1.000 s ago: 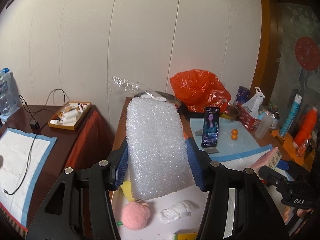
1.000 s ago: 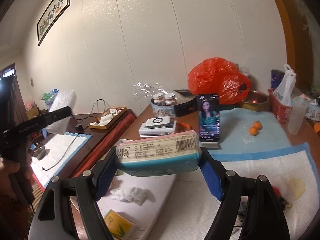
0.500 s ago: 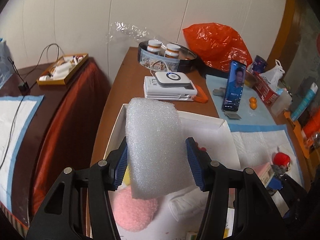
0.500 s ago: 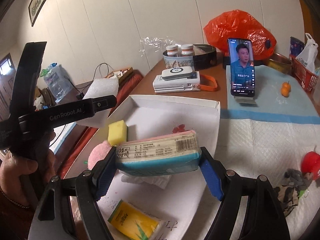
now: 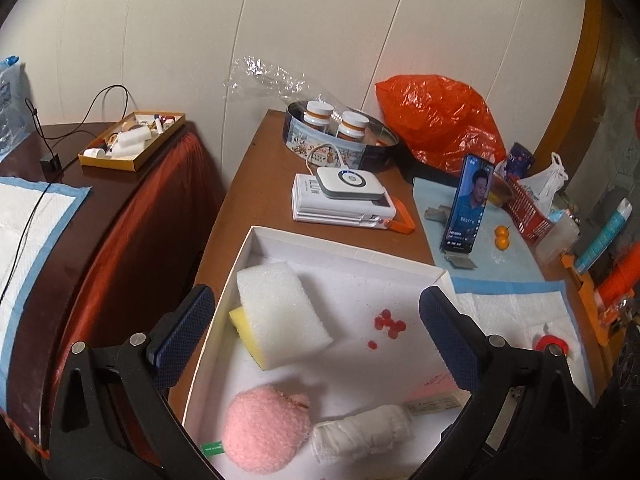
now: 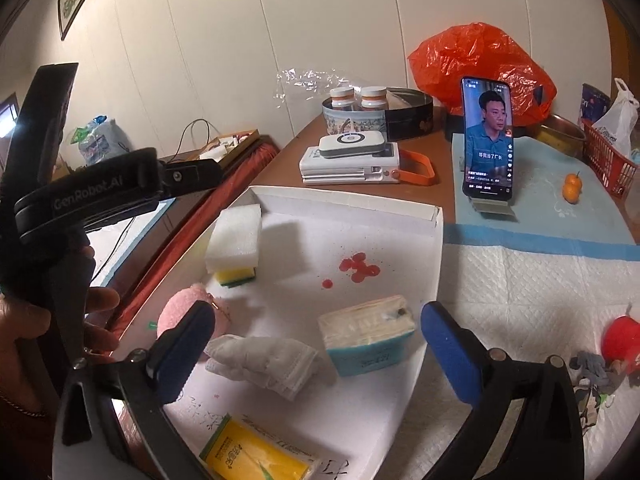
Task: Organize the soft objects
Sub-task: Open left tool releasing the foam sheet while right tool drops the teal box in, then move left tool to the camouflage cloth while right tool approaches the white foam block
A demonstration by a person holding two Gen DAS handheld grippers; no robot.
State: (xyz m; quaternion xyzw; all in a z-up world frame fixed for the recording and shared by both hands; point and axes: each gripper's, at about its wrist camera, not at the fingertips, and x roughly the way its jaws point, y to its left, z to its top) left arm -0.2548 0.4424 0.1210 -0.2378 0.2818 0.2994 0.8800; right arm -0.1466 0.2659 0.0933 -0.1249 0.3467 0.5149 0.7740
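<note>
Both tools are now standing with jaws apart, having let go of their loads since half a second ago: the left tool (image 5: 316, 328) is hovering over the white box (image 5: 344, 246), and the white foam block (image 5: 280, 316) it was clamping is lying at the box's ten o'clock corner, resting on a yellow sponge (image 5: 240, 318). Under the right tool (image 6: 316, 344), the tissue pack (image 6: 368, 332) is sitting inside the box near its three o'clock wall. A pink pompom (image 6: 180, 312), a crumpled white cloth (image 6: 264, 360) and a yellow packet (image 6: 256, 456) are lying toward six o'clock. Beyond the box on the tabletop (image 6: 444, 164), at twelve o'clock, a phone (image 6: 487, 138) is standing upright.
</note>
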